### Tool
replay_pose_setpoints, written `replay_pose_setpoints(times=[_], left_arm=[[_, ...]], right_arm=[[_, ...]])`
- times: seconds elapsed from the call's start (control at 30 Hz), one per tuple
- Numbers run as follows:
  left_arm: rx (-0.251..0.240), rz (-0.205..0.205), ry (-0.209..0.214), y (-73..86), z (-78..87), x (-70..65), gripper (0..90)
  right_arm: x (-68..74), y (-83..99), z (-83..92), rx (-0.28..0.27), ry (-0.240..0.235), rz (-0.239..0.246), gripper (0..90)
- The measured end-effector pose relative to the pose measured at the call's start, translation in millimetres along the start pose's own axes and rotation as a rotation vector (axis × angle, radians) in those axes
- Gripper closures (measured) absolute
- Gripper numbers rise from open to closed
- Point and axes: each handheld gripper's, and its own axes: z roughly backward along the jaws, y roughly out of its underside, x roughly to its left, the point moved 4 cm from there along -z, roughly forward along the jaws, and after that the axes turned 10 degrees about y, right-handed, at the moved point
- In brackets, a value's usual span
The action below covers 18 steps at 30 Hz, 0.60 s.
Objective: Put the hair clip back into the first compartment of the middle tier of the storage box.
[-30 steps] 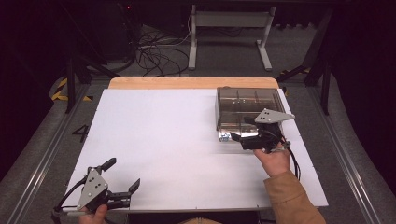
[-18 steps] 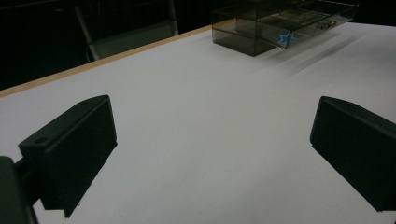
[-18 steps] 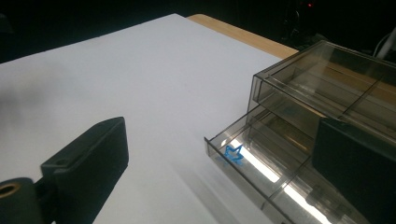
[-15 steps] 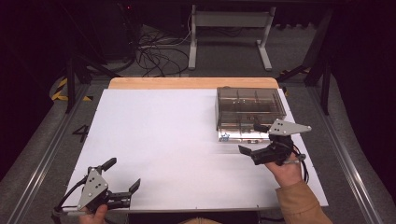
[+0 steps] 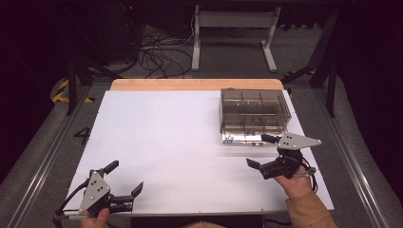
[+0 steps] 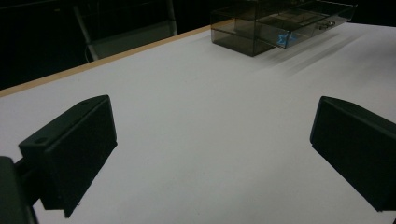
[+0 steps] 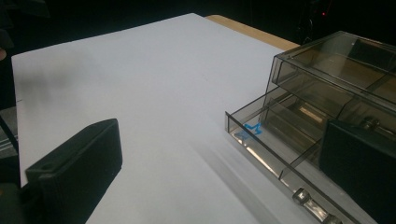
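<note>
Two open tongs (image 5: 113, 183) (image 5: 263, 152), one drawer box (image 5: 254, 110)

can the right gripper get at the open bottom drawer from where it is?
Probably yes. The right gripper hangs open just in front of the pulled-out drawer of the clear box, with bare table between.

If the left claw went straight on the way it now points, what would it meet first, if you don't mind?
Probably nothing soon: ahead of the left claw lies bare white table. The smoky clear drawer box sits far off, right of that line, though depth is unclear.
</note>
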Motion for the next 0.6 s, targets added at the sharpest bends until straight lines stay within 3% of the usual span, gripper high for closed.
replay_pose_setpoints(times=[0.6], left_arm=[[-0.002,0.004,0.003,0.5,-0.7,0.2,1.1]], right_arm=[[5.2,31.8,3.7,0.016,-0.026,0.001,0.4]])
